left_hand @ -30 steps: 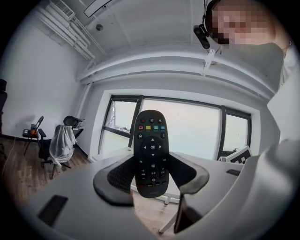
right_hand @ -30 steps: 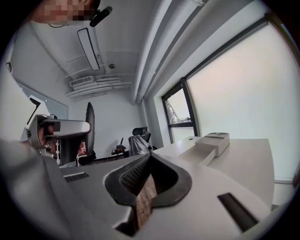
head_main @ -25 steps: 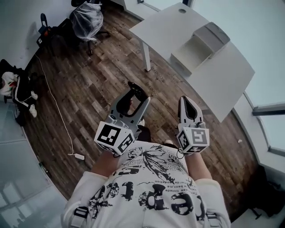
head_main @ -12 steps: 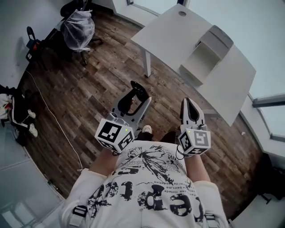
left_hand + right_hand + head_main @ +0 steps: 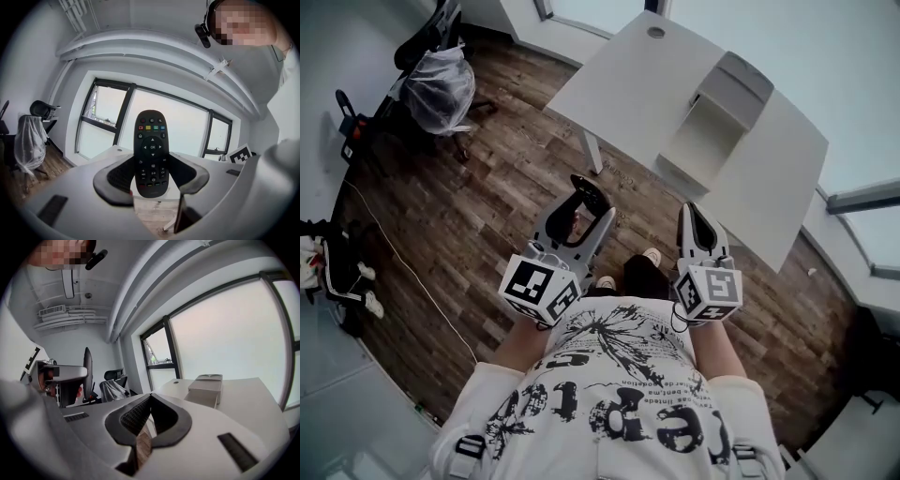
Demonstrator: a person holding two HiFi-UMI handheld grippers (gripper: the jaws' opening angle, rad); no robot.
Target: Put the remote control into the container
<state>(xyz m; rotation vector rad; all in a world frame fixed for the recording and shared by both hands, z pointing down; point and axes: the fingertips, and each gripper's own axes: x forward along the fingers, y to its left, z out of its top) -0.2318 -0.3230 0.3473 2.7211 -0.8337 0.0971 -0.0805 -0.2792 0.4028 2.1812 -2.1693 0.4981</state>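
The left gripper was clamped on the black remote control by its lower end, buttons facing the camera, held over the wooden floor short of the white table. The right gripper had its fingers pressed together on nothing. The open container sat with one end near the table's near edge.

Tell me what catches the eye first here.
The black remote control is clamped between the left gripper's jaws, its buttons facing that gripper's camera. Ahead, on the white table, sits a pale container. The right gripper is shut and empty.
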